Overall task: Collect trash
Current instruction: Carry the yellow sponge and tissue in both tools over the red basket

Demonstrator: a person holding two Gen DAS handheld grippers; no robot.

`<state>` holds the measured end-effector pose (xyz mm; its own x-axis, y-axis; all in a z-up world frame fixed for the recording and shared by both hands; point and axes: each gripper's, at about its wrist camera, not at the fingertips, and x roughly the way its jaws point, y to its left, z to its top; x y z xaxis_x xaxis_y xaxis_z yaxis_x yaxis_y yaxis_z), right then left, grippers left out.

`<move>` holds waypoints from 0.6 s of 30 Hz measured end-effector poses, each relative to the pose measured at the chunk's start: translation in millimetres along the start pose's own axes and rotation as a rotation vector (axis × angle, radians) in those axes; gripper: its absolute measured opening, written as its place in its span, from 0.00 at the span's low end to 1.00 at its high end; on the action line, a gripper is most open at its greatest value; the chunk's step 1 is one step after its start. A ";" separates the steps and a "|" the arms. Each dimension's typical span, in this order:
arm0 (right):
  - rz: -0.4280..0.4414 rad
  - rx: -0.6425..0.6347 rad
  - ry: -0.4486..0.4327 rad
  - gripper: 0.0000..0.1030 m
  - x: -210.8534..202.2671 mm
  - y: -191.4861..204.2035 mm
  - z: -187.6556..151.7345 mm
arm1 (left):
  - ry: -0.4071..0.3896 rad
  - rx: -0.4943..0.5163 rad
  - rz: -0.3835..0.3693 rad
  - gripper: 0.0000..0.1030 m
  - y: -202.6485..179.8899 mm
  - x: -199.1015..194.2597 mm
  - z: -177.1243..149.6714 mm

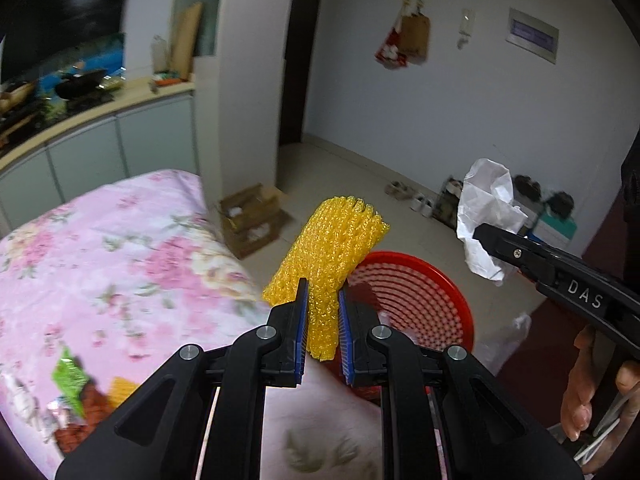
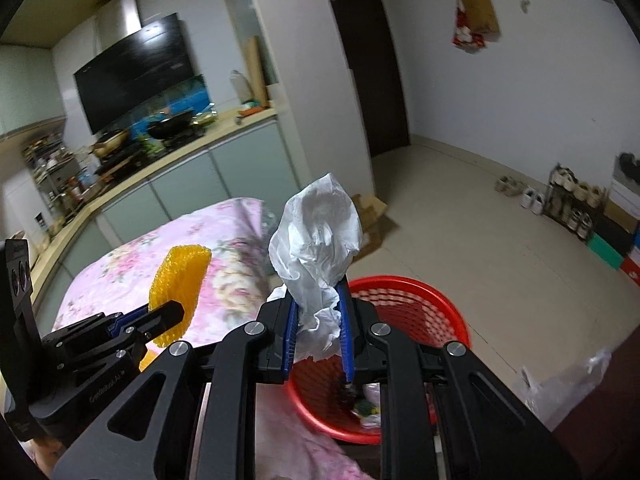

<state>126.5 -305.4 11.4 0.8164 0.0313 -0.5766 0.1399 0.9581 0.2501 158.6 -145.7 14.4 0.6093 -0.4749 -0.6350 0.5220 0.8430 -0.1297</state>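
My left gripper (image 1: pixel 323 294) is shut on a yellow foam fruit net (image 1: pixel 332 248) and holds it in the air over the edge of the floral table, just left of the red trash basket (image 1: pixel 420 280). My right gripper (image 2: pixel 318 300) is shut on a crumpled white paper (image 2: pixel 320 236) and holds it above the near rim of the red basket (image 2: pixel 440 300), which has some trash at its bottom. Each gripper shows in the other's view: the right one with the paper (image 1: pixel 492 216), the left one with the net (image 2: pixel 180 280).
A pink floral cloth covers the table (image 1: pixel 100 260), with snack wrappers (image 1: pixel 72 384) at its near left. A cardboard box (image 1: pixel 252 216) sits on the floor beyond, shoes and a rack (image 2: pixel 568 200) along the far wall, a clear plastic bag (image 2: pixel 560 384) right of the basket.
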 end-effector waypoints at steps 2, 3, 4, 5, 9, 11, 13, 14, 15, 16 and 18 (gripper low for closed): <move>-0.021 0.020 0.014 0.17 2.5 -10.6 -3.1 | 0.026 0.008 -0.020 0.13 -7.6 11.9 1.3; -0.029 0.029 0.021 0.17 3.8 -13.7 -3.7 | 0.037 0.016 -0.024 0.13 -12.8 18.0 1.6; -0.039 0.038 0.028 0.17 5.4 -18.8 -4.7 | 0.043 0.023 -0.027 0.13 -17.5 21.6 1.7; -0.048 0.045 0.034 0.17 6.9 -23.2 -5.6 | 0.053 0.031 -0.030 0.13 -22.0 27.1 1.7; -0.070 0.064 0.050 0.17 10.2 -33.8 -7.8 | 0.092 0.036 -0.049 0.13 -36.4 45.7 1.0; -0.076 0.074 0.060 0.17 12.6 -39.6 -8.8 | 0.112 0.034 -0.058 0.13 -41.0 54.4 0.6; -0.082 0.080 0.072 0.18 15.5 -42.9 -10.8 | 0.129 0.031 -0.064 0.13 -44.0 61.1 -0.2; -0.083 0.083 0.078 0.18 17.9 -46.8 -10.6 | 0.141 0.029 -0.066 0.13 -45.2 66.3 -0.8; -0.084 0.086 0.083 0.18 19.2 -48.2 -10.9 | 0.154 0.026 -0.069 0.13 -46.1 71.1 -1.5; -0.087 0.090 0.090 0.18 21.5 -50.6 -11.4 | 0.161 0.023 -0.069 0.13 -46.9 74.0 -1.8; -0.090 0.095 0.102 0.18 25.3 -53.5 -13.3 | 0.182 0.015 -0.071 0.13 -48.0 82.4 -3.6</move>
<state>132.3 -352.1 -26.9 0.7377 -0.0205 -0.6749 0.2668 0.9270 0.2635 181.6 -224.4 -34.5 0.4536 -0.4783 -0.7520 0.5693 0.8047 -0.1684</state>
